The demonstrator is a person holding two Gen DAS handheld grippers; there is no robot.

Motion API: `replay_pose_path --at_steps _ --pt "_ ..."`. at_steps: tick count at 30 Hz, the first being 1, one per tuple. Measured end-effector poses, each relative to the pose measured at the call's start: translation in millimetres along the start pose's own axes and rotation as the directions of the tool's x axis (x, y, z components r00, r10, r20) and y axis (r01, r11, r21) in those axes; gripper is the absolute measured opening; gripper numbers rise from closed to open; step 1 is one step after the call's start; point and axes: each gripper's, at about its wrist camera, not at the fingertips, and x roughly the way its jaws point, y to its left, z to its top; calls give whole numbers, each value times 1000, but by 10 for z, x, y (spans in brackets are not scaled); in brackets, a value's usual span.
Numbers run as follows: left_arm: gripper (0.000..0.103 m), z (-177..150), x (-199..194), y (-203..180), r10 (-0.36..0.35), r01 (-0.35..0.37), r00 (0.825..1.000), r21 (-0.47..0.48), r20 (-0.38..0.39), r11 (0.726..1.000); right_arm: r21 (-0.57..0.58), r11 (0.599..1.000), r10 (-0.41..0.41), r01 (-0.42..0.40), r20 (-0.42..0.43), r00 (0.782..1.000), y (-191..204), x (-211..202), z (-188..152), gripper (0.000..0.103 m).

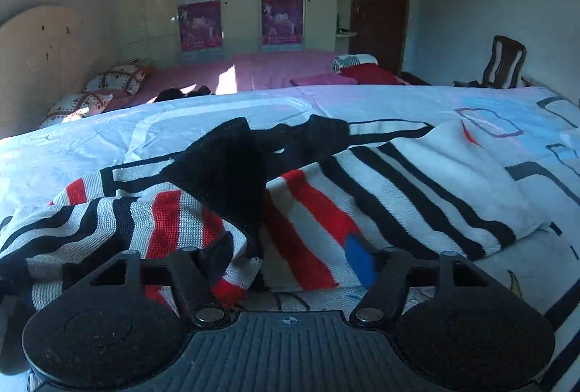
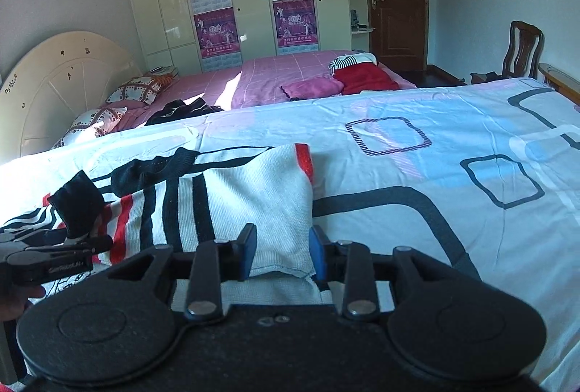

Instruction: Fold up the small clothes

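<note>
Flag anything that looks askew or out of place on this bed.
The striped sweater lies rumpled, not flat: a black cuff stands up in a peak over its left half and the sleeve is bunched. On the pink bed behind, dark clothes lie in a loose heap.

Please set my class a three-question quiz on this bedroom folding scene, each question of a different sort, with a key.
1. True or false: the striped sweater lies on the pink bed.
2. What sits between the fingers of the right gripper? A. the sweater's white edge; B. a pillow; C. a red cloth.
3. Which piece of furniture stands to the right of the brown door?

Key:
1. False: it lies on the white patterned sheet.
2. A.
3. A wooden chair.
</note>
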Motion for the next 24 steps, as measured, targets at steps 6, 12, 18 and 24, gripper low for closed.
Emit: replay_pose_path --at_steps 6,12,18,24 --pt "71 -299 -773 593 176 -165 982 -138 72 977 34 992 125 -124 -14 992 236 167 4 35" --pt "71 -672 -885 1395 322 -318 947 -212 -16 924 -44 954 294 -295 -40 955 1110 463 55 35" --pt "71 -812 -605 1656 286 -288 957 -296 -53 911 -186 931 301 -313 -90 949 1921 798 51 38" --pt "71 -826 -479 1692 259 -263 964 -307 -52 915 -253 932 231 -259 -133 964 2243 1073 23 30"
